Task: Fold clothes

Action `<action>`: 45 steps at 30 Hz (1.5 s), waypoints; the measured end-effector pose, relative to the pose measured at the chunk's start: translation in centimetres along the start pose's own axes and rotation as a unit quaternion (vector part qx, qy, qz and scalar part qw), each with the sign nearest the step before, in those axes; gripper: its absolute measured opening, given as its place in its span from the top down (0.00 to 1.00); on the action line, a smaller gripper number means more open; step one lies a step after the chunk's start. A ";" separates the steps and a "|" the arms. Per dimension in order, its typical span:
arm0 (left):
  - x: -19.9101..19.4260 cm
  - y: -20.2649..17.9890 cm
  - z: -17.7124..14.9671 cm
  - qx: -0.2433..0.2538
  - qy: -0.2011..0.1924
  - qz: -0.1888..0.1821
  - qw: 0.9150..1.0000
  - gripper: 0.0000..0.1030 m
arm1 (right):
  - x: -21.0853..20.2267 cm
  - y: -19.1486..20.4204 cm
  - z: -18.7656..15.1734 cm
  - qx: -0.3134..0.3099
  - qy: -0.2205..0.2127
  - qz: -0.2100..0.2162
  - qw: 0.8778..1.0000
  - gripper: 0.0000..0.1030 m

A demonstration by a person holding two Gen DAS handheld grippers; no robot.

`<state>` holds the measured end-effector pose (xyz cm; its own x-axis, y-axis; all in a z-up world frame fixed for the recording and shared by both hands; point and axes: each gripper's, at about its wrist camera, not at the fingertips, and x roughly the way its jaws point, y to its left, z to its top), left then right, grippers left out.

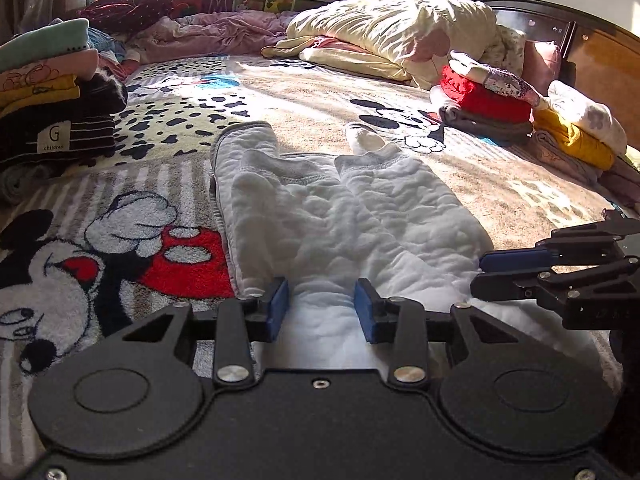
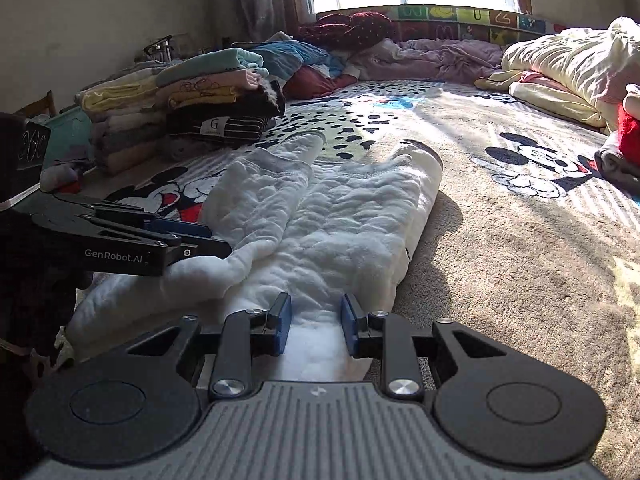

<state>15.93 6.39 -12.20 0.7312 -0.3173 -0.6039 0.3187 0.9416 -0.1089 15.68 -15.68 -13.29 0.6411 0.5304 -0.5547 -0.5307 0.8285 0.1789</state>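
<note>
A white quilted garment (image 1: 320,208) lies flat on the Mickey Mouse blanket (image 1: 132,248), with its two legs or sleeves pointing away from me. My left gripper (image 1: 322,308) is open low over the garment's near edge, and white cloth shows between its blue pads. In the right wrist view the same garment (image 2: 340,216) stretches ahead. My right gripper (image 2: 316,322) is open over its near right part. The left gripper (image 2: 208,240) enters that view from the left, over a bunched edge. The right gripper (image 1: 492,272) appears at the right of the left wrist view.
A tall stack of folded clothes (image 1: 48,92) stands at the left on the bed. A second pile with red, grey and yellow pieces (image 1: 500,100) sits at the right. A cream duvet (image 1: 400,28) and pink bedding (image 1: 216,32) lie at the far end, by a wooden headboard (image 1: 600,56).
</note>
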 end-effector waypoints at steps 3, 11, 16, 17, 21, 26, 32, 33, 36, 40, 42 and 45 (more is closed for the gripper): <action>-1.2 1.7 2.2 -0.043 -0.010 -0.047 0.998 0.65 | -0.4 -0.9 1.7 0.014 -0.006 0.046 0.999 0.70; 3.0 8.6 3.6 -0.265 0.093 -0.253 0.926 0.60 | 2.5 -3.2 6.2 0.060 0.021 0.193 0.979 0.70; 6.7 11.4 0.3 -0.343 0.149 -0.252 0.893 0.94 | 8.1 -4.3 5.1 0.076 0.112 0.205 0.969 0.77; 7.0 11.7 -0.1 -0.356 0.147 -0.263 0.884 0.94 | 8.5 -4.7 4.7 0.082 0.115 0.210 0.967 0.80; 6.9 10.9 0.6 -0.338 0.147 -0.256 0.894 0.94 | 9.0 -5.5 4.3 0.102 0.116 0.227 0.962 0.86; 5.9 10.1 1.1 -0.328 0.129 -0.243 0.904 0.94 | 9.4 -5.8 4.5 0.112 0.125 0.230 0.959 0.89; 3.2 9.5 1.6 -0.325 0.085 -0.225 0.915 0.80 | 6.5 -3.9 5.9 0.091 0.100 0.165 0.977 0.80; 1.7 9.1 1.7 -0.306 0.067 -0.217 0.925 0.69 | 5.4 -3.7 5.9 0.088 0.086 0.152 0.981 0.74; -3.0 7.1 1.9 -0.206 0.016 -0.179 0.962 0.38 | 1.4 -3.2 5.3 0.070 0.046 0.125 0.989 0.68; -7.6 3.3 0.1 -0.011 -0.013 -0.115 0.993 0.38 | -3.9 -1.0 3.5 -0.044 0.022 0.083 0.995 0.60; -9.7 1.5 -1.6 0.097 -0.018 -0.078 0.992 0.37 | -6.4 0.6 2.3 -0.112 0.011 0.061 0.992 0.48; -11.8 -0.4 -4.7 0.229 -0.022 -0.034 0.972 0.37 | -9.6 3.3 0.0 -0.221 -0.008 0.028 0.975 0.46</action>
<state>4.38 10.29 -8.78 0.7204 -0.3915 -0.5725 0.5959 0.7717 0.2222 7.80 -18.08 -7.33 0.6107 0.5780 -0.5412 -0.7497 0.6420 -0.1603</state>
